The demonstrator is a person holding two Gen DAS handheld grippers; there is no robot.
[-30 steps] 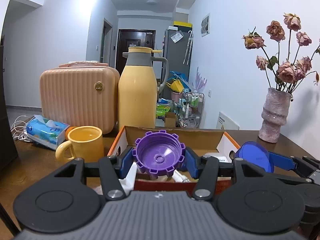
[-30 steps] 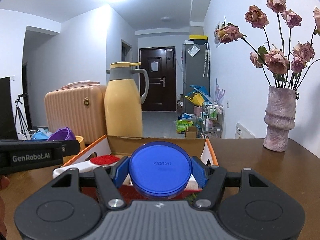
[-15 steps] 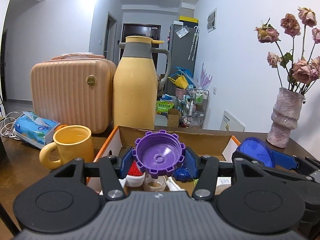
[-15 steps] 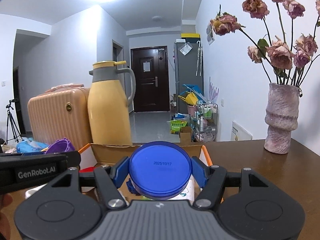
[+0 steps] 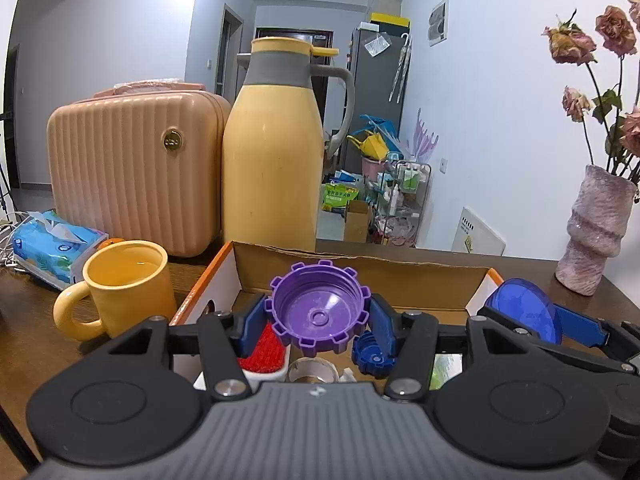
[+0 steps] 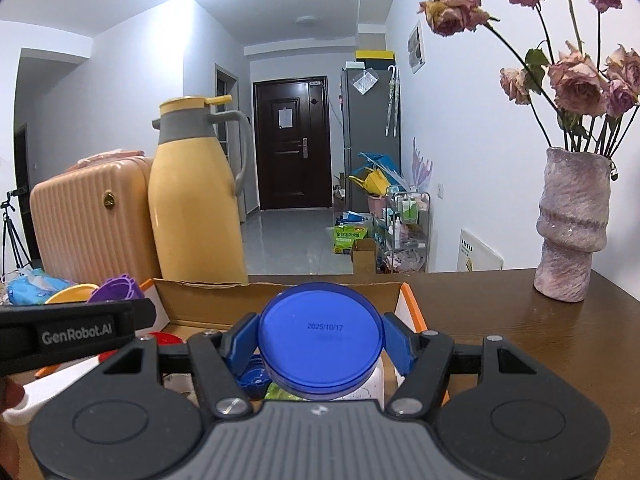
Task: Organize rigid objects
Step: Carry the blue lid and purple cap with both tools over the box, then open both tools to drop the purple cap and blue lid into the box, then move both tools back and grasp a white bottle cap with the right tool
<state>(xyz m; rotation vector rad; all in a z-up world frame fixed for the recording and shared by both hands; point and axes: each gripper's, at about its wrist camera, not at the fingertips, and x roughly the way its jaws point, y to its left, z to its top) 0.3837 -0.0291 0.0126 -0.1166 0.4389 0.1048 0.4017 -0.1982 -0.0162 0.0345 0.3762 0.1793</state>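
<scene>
Two caps held. Left wrist view: left hand-held gripper (image 5: 319, 317) pinches purple cap (image 5: 319, 307), hollow side facing camera, over cardboard box (image 5: 360, 270). Right wrist view: right hand-held gripper (image 6: 320, 340) pinches blue lid (image 6: 320, 338), flat face toward camera, printed "2025/10/17", over same box; "GenRobot.AI" on left gripper's side.

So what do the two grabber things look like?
Both look alike. The left gripper and the right gripper each have a grey ribbed body, two big black round plates with a circle pressed in, black link arms with silver screws, and bright blue jaws. The left one's black side says "GenRobot.AI" in white letters, seen from the right camera. No cables or sleeves show.
</scene>
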